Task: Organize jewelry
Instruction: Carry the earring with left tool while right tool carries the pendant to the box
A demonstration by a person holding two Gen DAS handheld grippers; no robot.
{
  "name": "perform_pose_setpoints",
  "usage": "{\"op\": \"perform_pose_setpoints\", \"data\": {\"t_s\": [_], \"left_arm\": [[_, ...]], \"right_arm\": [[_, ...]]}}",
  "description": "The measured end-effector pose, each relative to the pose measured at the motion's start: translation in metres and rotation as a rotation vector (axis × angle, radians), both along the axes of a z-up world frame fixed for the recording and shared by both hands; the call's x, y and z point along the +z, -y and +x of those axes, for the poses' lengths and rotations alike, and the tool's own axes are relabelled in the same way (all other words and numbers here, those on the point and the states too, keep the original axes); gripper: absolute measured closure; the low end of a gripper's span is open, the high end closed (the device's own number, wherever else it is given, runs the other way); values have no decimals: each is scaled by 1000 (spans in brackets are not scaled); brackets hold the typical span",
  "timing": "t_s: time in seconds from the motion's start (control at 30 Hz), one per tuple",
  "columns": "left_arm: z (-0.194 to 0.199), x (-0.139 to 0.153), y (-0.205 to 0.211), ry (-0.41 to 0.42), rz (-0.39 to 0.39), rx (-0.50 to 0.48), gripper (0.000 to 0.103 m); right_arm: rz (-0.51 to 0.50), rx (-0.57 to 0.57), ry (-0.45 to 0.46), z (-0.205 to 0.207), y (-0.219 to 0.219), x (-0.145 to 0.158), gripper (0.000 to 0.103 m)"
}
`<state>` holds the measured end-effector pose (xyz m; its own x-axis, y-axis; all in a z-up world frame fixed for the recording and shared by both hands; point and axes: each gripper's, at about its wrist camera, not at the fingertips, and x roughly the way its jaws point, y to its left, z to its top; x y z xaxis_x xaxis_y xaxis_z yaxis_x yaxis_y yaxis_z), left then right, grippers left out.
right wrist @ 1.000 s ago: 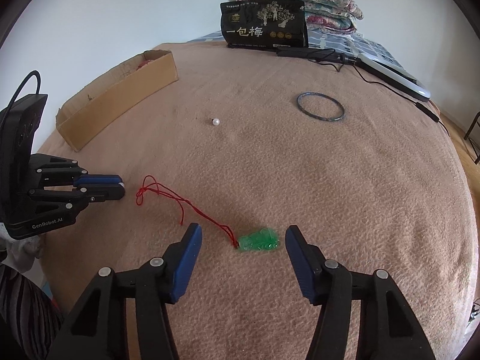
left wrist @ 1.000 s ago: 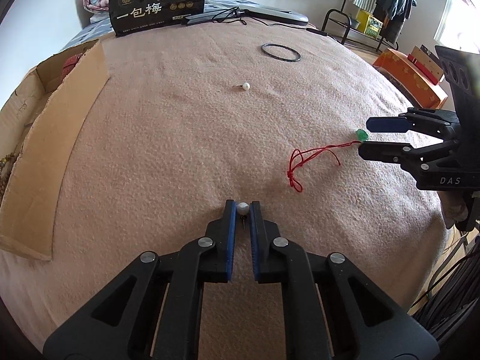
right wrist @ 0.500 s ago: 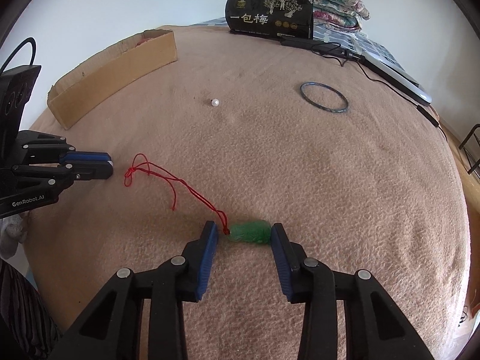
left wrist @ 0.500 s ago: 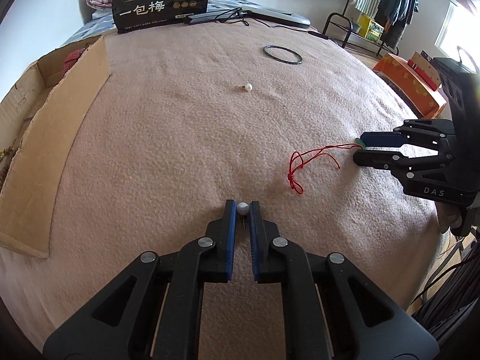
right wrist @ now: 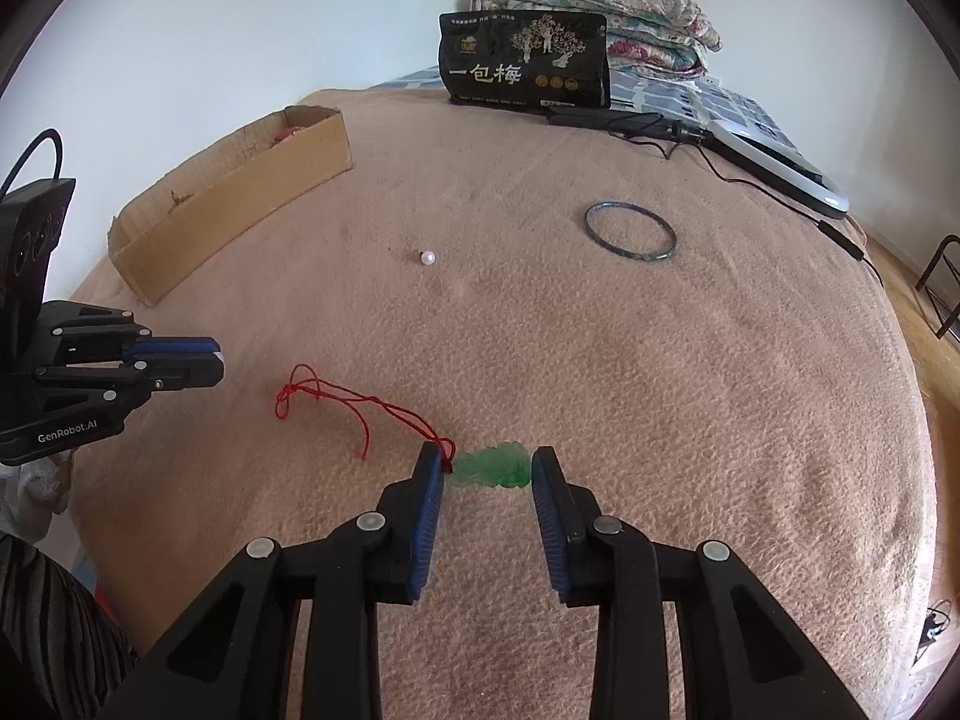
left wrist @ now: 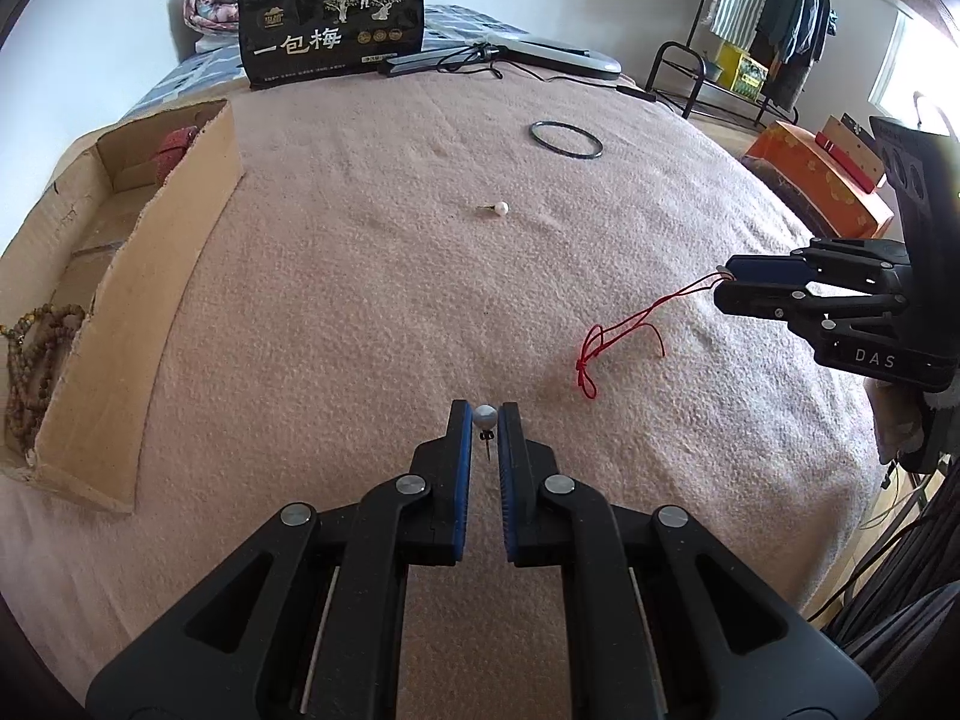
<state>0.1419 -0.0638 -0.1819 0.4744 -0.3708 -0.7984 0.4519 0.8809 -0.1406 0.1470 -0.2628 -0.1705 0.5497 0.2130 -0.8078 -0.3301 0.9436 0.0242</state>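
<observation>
Right tongs: your right gripper [right wrist: 487,471] sits low in the middle of the right wrist picture; its two blue pads are part way open, one on each end of the green pendant [right wrist: 492,468]; they look to touch it or nearly so, but you cannot be sure the squeeze is firm

Pendant: it lies on the pink blanket [right wrist: 660,390], right between those pads; its long side runs left to right across the picture, from pad to pad

Red cord [right wrist: 354,402]: it comes off the left end of the pendant and trails up and to the left; its knot ends just beside your left gripper [right wrist: 219,363]

Left tongs: your left gripper [left wrist: 485,417] is nearly closed and pinches a pearl stud [left wrist: 485,417] at its tips; the pearl is on top and the pin points down

Box: the cardboard box [left wrist: 150,276] is at the left of the left wrist picture, with brown beads [left wrist: 36,354] inside; your left hand is the nearer one

Still out: the other pearl stud [left wrist: 501,209] lies in the middle of the blanket; the dark bangle [left wrist: 566,140] is further up and to the right

Next, I think: close on the pendant, then lift slow so the cord does not snag
</observation>
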Motion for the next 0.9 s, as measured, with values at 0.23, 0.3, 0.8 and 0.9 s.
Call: {"op": "perform_pose_setpoints", "data": {"t_s": [0.23,0.3,0.8,0.9], "left_arm": [[-6,19,-7,35,-16,12,96],[-7,25,-10,45,-22,18,96],[-13,57,-43,109,-51,76,96],[-11,63,-52,119,-54,93,96]], "right_arm": [[7,1,40,-2,-1,20,73],[14,-2,47,-2,0,25,73],[44,-5,117,10,-12,67,73],[47,2,129,14,-18,74,73]]}}
